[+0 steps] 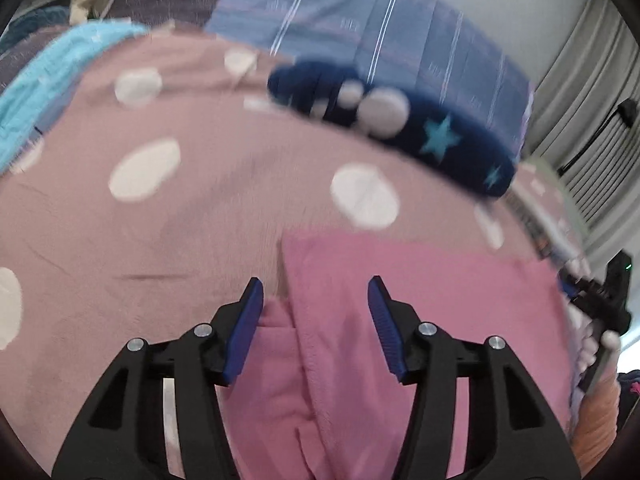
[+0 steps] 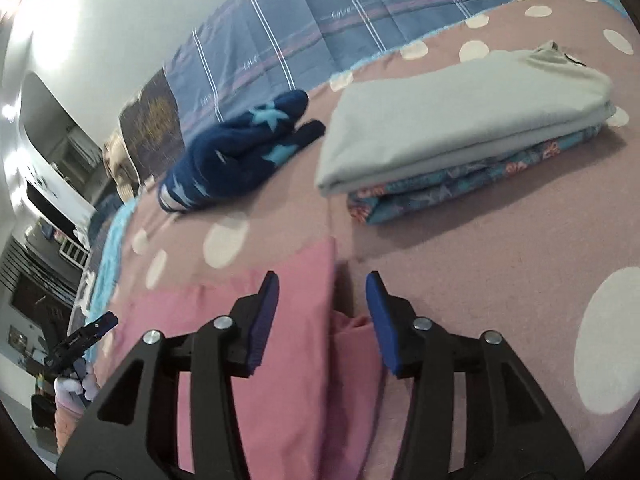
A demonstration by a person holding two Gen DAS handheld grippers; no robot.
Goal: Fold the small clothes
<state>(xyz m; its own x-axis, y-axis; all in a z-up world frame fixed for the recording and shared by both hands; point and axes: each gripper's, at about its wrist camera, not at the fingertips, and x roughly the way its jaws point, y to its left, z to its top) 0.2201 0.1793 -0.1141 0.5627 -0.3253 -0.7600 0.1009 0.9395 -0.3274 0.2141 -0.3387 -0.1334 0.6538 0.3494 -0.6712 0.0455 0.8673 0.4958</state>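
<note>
A pink garment (image 1: 420, 300) lies folded flat on the dotted mauve blanket (image 1: 160, 220). My left gripper (image 1: 316, 292) hovers over its left edge with the jaws open; cloth lies below them but the pads do not press it. In the right wrist view the same pink garment (image 2: 288, 312) lies under my right gripper (image 2: 322, 286), whose jaws stand open over the garment's right edge. A dark blue garment with light blue stars (image 1: 440, 136) lies crumpled further back on the blanket (image 2: 480, 272), and in the right wrist view this blue garment (image 2: 240, 152) sits beyond the pink one.
A stack of folded clothes, a pale grey piece (image 2: 460, 108) on a floral teal one (image 2: 480, 188), sits at the right. A blue striped quilt (image 2: 340, 16) lies behind. The other gripper (image 1: 600, 300) and a hand show at the right edge of the left view.
</note>
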